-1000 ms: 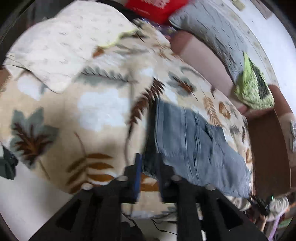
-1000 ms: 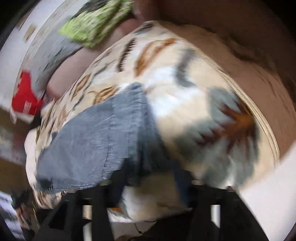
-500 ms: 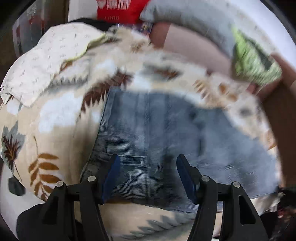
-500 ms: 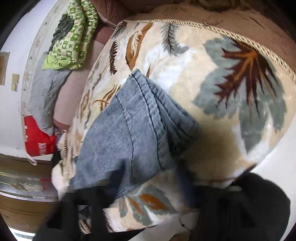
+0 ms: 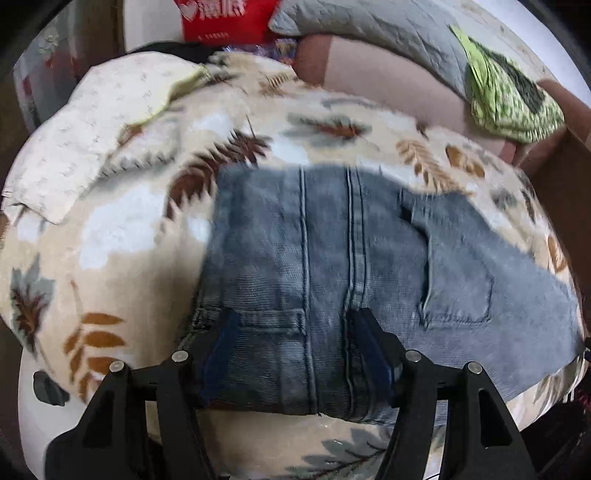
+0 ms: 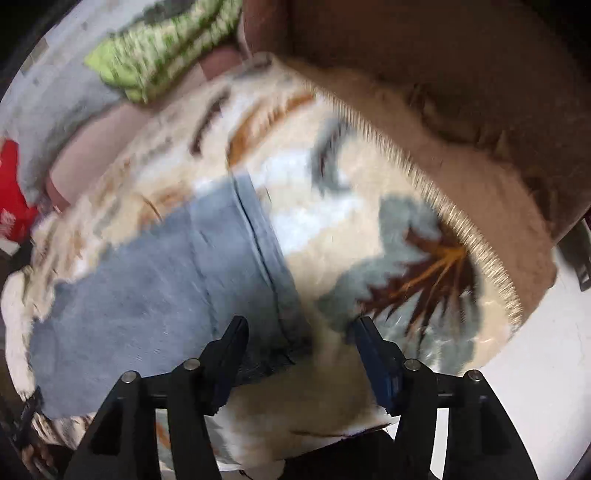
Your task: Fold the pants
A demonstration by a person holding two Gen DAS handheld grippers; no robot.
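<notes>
**Entry: jeans, folded, on leaf-print blanket**

Item: jeans — blue-grey denim, lying flat as a compact rectangle on the blanket, back pocket and double seams facing up. Doubled hems show at the near edge, so the judgement is that at least one fold is already in place and the bundle has been laid down to be squared or folded once more.

Left gripper: fingers apart, hovering over the near edge of the jeans, one on either side of the seams; clamped on nothing. The spread suggests readiness to take the edge or press it flat.

Right gripper: fingers apart, empty, at the near corner of the jeans — left finger over denim, right finger over bare blanket. The view is motion-blurred; contact with the cloth cannot be told.

Support: the blanket covers a brown sofa, giving a wide, soft surface for folding.

Surroundings: cream cloth at the far left of the blanket; green patterned cloth and grey quilt along the sofa back, all well apart from the jeans.

Writing: a red pack behind the sofa carries a white heart and white characters, cut off by the frame — not legible. No label readable on the jeans.
</notes>
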